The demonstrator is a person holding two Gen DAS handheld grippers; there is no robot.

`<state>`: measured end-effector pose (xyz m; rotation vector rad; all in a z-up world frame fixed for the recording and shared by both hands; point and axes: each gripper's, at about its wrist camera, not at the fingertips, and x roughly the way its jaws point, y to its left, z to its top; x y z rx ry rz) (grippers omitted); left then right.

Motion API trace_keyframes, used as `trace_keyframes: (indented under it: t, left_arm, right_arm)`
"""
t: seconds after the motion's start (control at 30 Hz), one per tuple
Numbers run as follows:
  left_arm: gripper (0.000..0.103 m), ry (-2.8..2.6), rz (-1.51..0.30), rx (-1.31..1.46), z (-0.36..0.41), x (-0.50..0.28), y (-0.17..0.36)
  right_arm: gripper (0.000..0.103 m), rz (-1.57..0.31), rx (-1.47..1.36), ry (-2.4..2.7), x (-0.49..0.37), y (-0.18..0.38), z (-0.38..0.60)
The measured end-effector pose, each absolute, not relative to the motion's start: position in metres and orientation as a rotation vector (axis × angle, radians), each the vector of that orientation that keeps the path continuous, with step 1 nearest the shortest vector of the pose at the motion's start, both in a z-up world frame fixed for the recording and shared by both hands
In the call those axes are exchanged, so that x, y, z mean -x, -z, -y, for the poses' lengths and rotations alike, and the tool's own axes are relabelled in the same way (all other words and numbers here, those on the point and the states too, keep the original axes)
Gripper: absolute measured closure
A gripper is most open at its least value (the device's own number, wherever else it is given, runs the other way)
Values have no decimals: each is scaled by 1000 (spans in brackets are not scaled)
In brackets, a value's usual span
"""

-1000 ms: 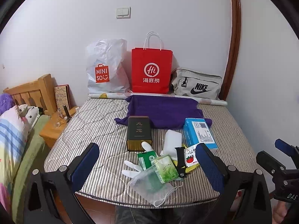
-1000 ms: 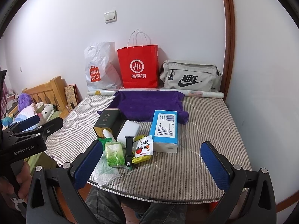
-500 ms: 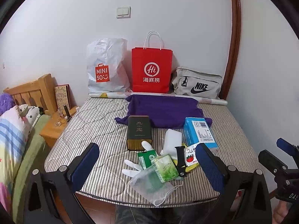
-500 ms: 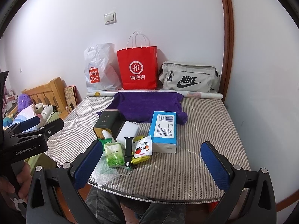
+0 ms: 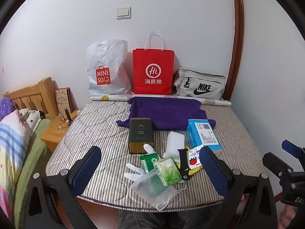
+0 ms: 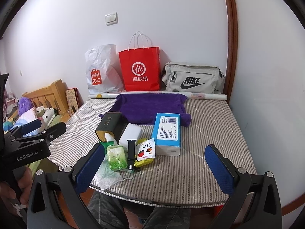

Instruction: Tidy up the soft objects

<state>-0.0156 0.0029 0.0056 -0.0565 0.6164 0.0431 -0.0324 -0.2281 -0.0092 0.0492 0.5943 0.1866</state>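
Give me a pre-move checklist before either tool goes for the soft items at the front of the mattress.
1. Left tool open and holding nothing: ok.
2. Right tool open and holding nothing: ok.
3. Mesh drawstring bag free on top: not ok, the green tissue pack lies on it.
4. White glove fully exposed: not ok, green packets cover its middle.
5. Black watch strap clear of soft items: not ok, it lies across the yellow item.
6. Purple cloth free of load: cannot tell, the dark tin and blue box overlap its front edge.
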Motion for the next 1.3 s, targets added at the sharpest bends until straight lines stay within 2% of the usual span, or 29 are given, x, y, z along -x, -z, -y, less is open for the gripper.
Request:
trace_keyframes:
  t: [0.53,0.93,1.3]
  left_arm:
    - [0,-29,-639,22,-3,2,12]
    - [1,-12,-856,30,-25,-32,101]
    - [1,67,-966,-4,-14,-47,157]
  right_arm:
    - [0,-590,-57,-230,21,26,223]
    - [0,-719,-95,-270,-22,80,214]
    - [0,-844,-96,-303,-55,133,205]
